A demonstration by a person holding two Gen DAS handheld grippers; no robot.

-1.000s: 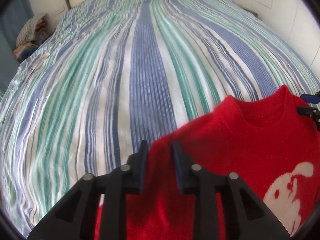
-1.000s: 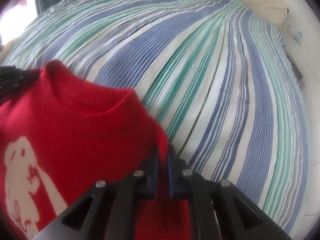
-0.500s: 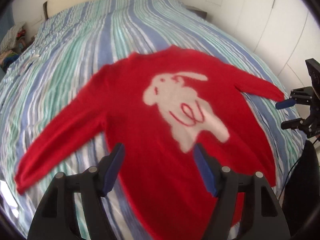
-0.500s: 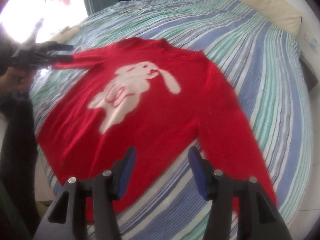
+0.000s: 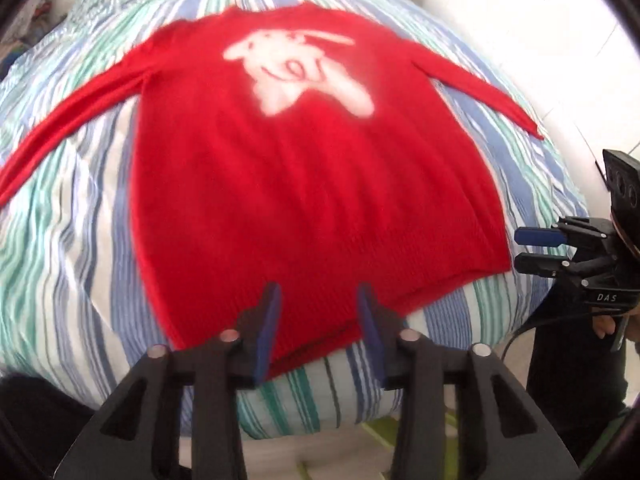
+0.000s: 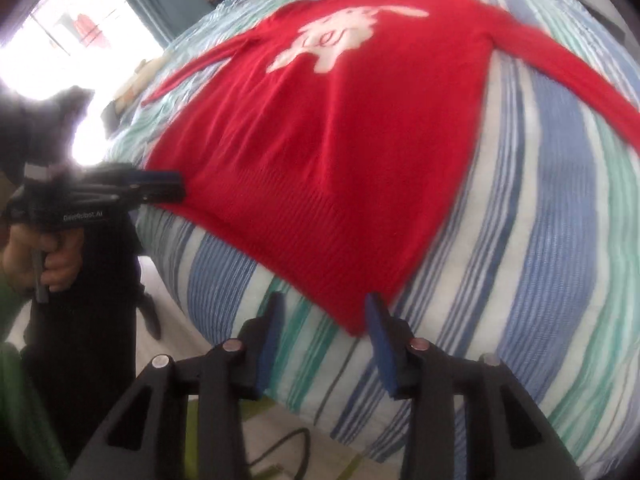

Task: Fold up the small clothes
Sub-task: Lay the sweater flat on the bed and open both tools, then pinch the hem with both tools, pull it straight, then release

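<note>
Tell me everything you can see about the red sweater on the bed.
The red sweater looks like soft knit with a ribbed hem and a white rabbit-like figure on the chest. It lies flat, front up, on the striped bedspread, both long sleeves spread sideways, hem nearest the bed's edge. Neither gripper holds it; only the bedspread touches it. The picture is blurred, so finer detail is unclear.

Your left hand-held gripper [image 5: 318, 324] black with blue pads and silver screws, your right hand-held gripper [image 6: 325, 330] alike, lettered side plates, black cable, dark trousers.
</note>
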